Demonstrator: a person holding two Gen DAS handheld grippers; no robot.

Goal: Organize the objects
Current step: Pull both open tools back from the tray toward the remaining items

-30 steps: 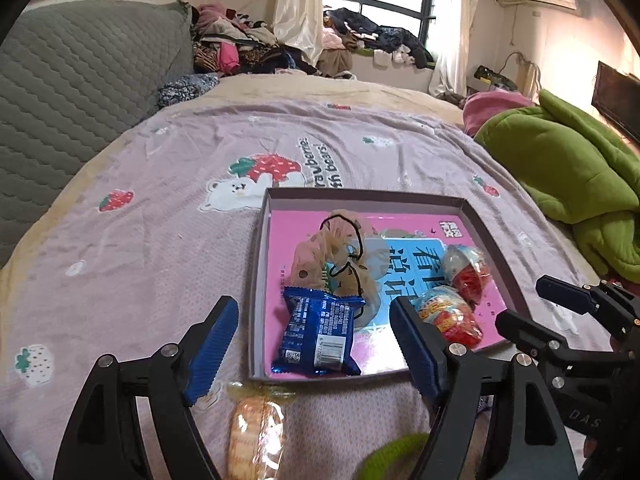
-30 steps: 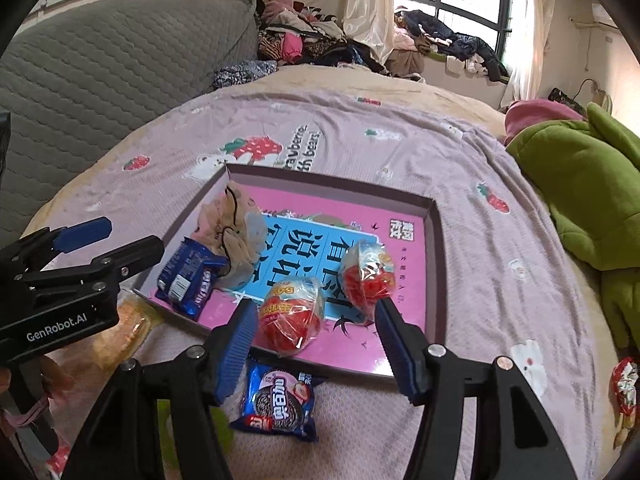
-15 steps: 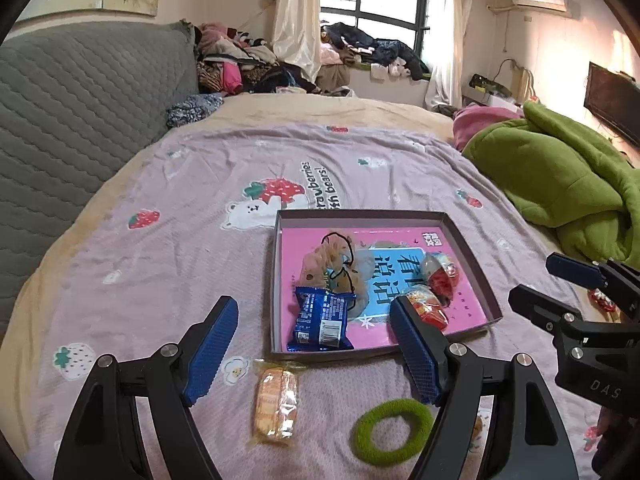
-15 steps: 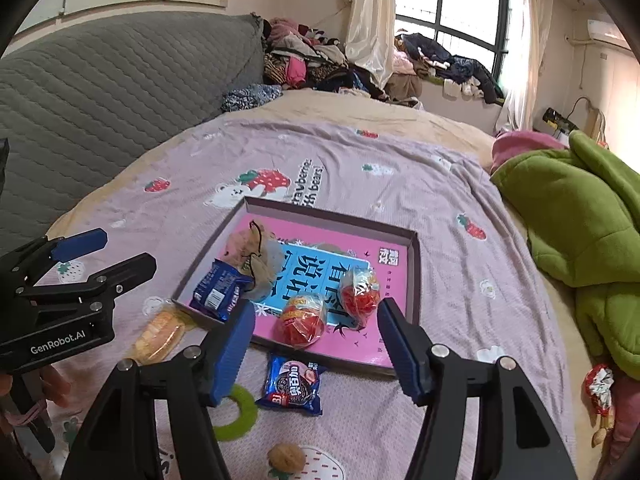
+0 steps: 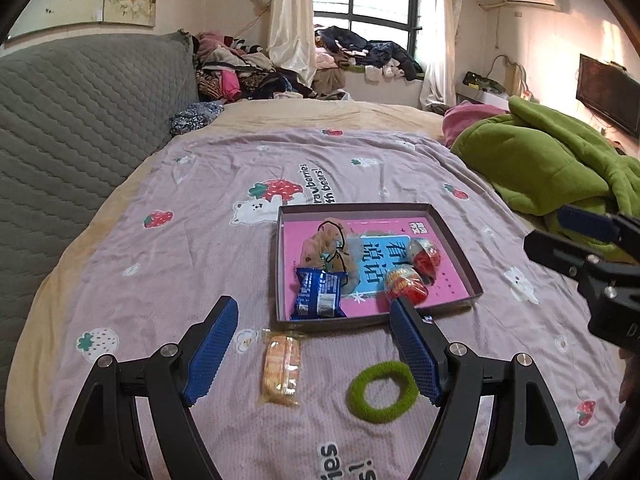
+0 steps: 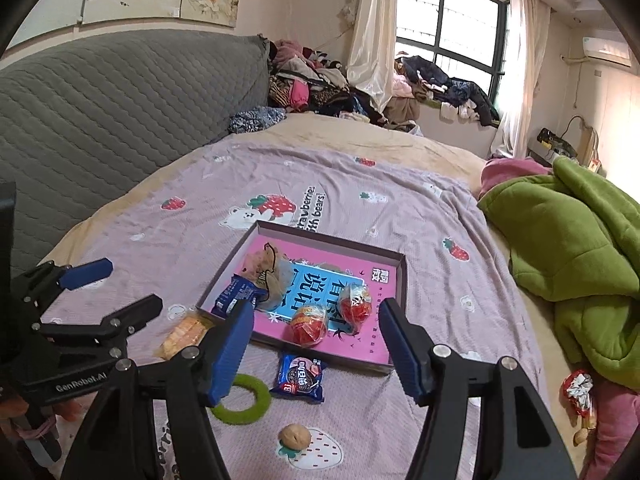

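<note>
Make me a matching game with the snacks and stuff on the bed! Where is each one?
Things:
1. green hair tie
2. dark blue snack packet
3. walnut
4. orange biscuit pack

Places:
A. inside the pink tray
B. on a strawberry print
C. on the bedsheet, left of the hair tie
D. on the bedsheet, under the left hand-held gripper's right finger

Pairs: 1-D, 2-A, 3-B, 4-C

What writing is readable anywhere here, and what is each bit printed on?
"GenRobot.AI": on the left gripper.
"strawberries with bears!", partly cut off: on the bedsheet.
"看图说话", large Chinese characters: on the pink box lid.
"D", rest cut off: on the right gripper.
Blue snack packet and cookie packet: print too blurred to read.
</note>
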